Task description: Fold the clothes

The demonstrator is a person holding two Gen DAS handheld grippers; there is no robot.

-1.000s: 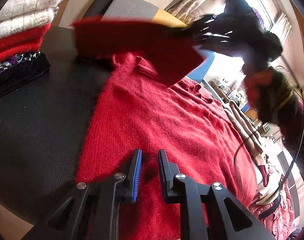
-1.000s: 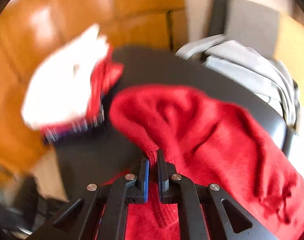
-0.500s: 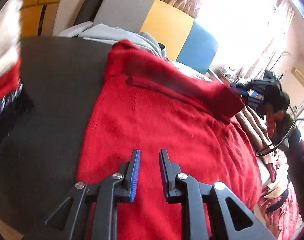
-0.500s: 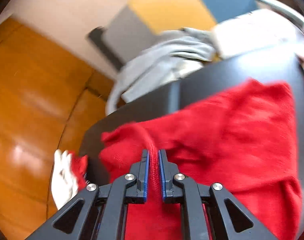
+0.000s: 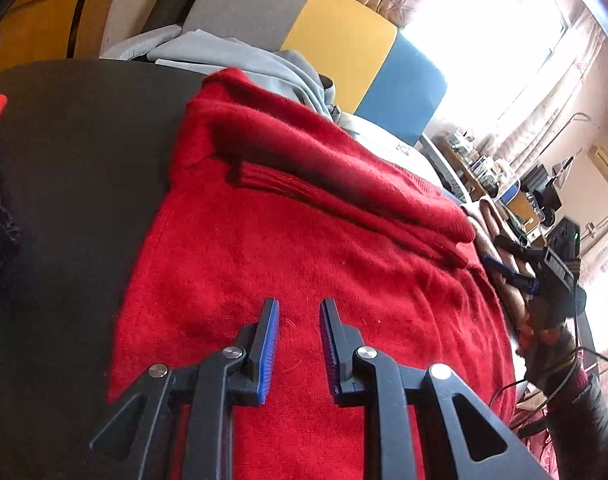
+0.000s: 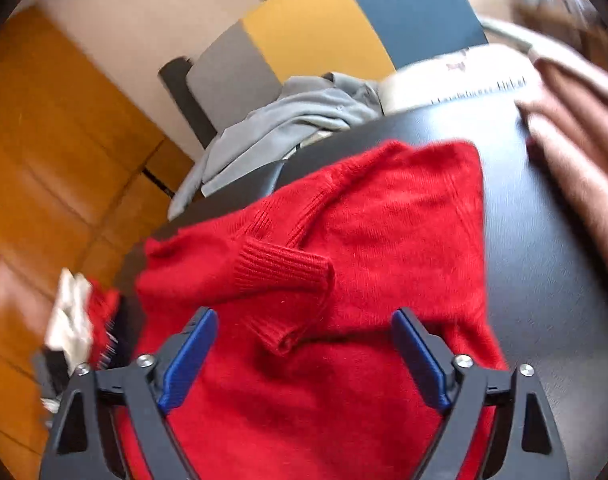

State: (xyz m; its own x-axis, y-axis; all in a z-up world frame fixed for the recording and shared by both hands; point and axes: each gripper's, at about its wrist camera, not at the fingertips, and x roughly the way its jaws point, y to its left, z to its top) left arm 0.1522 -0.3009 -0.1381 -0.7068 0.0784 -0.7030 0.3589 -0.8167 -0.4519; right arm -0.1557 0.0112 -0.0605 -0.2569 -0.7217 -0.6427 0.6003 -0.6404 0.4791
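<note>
**Sleeve laid across the body, both grippers empty above the sweater**

The red sweater [image 5: 304, 248] lies spread on the dark table [image 5: 76, 168], its body running from the near edge away toward the far side; one sleeve is folded over it, and the ribbed cuff [image 6: 280, 270] lies just beyond the right gripper [image 6: 304, 320], whose jaws have just been opening and now stand wide apart with nothing pinched, the cuff free on the cloth between and ahead of them. The left gripper [image 5: 300, 308] hovers over the near hem, its fingers a little apart and gripping nothing; the sweater's long axis runs straight away from it.

By my reading the sleeve fold is placed, and the next fold would take the hem or the other side; the left gripper is nearer the hem, the right nearer the cuff and collar.

Around: grey clothes [image 6: 296, 120] heaped past the far table edge against a grey, yellow and blue chair back [image 5: 336, 40]; a folded pile [image 6: 80, 320] at far left; a brownish cloth [image 6: 576, 152] at right. None lies across the sweater.
</note>
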